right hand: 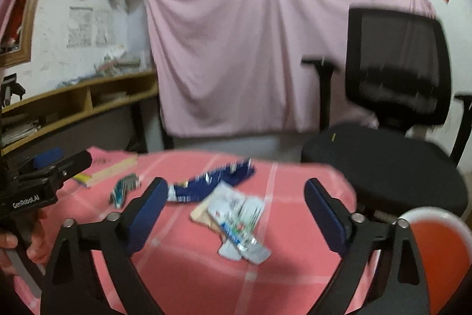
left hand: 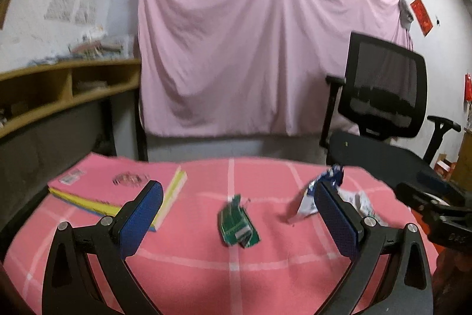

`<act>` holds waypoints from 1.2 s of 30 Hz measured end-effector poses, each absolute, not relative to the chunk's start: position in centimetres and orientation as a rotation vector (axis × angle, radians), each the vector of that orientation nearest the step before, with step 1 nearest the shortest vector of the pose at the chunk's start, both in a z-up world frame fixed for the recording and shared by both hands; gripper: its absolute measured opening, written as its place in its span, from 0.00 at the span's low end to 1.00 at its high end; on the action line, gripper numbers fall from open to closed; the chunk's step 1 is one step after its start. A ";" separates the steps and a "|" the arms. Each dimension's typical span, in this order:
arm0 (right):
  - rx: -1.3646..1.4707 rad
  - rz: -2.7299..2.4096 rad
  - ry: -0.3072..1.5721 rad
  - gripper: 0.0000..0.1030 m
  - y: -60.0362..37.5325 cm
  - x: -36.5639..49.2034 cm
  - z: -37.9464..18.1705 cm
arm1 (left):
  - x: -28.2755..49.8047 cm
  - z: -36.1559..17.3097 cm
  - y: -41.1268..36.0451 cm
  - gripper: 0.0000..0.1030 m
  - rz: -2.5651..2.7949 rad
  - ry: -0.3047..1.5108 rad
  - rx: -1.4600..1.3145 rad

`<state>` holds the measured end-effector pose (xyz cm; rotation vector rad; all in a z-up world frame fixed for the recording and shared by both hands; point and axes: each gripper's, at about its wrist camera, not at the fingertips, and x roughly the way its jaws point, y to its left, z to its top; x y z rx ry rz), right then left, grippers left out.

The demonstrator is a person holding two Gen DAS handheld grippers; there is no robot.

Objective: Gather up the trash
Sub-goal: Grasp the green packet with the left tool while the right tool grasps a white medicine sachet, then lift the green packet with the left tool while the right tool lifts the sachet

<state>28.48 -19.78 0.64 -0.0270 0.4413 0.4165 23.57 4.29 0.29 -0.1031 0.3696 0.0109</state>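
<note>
A crumpled green wrapper point(left hand: 237, 222) lies on the pink checked tablecloth point(left hand: 191, 256), between the fingers of my open, empty left gripper point(left hand: 236, 211). It also shows in the right wrist view point(right hand: 124, 188). A blue wrapper point(left hand: 321, 191) lies to its right, partly behind my right finger; it also shows in the right wrist view point(right hand: 212, 182). A white crumpled wrapper point(right hand: 239, 223) lies between the fingers of my open, empty right gripper point(right hand: 236, 211). A white-rimmed orange bin point(right hand: 439, 253) sits at the lower right.
A pink notebook point(left hand: 118, 185) on yellow books lies at the table's far left. A black office chair point(right hand: 392, 114) stands beyond the table's right side. A pink sheet point(left hand: 250, 43) hangs on the back wall. A wooden shelf point(left hand: 59, 90) runs along the left.
</note>
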 end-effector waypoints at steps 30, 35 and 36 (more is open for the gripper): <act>0.039 0.470 0.787 0.32 -19.6 31.9 -3.1 | 28.4 -2.4 5.3 0.05 -0.086 0.694 -0.231; 0.046 0.484 0.761 0.20 -19.7 31.4 -2.8 | 27.9 -2.2 5.2 0.04 -0.104 0.686 -0.239; 0.042 0.488 0.759 0.20 -19.5 31.3 -2.8 | 27.7 -2.1 5.1 0.04 -0.110 0.685 -0.237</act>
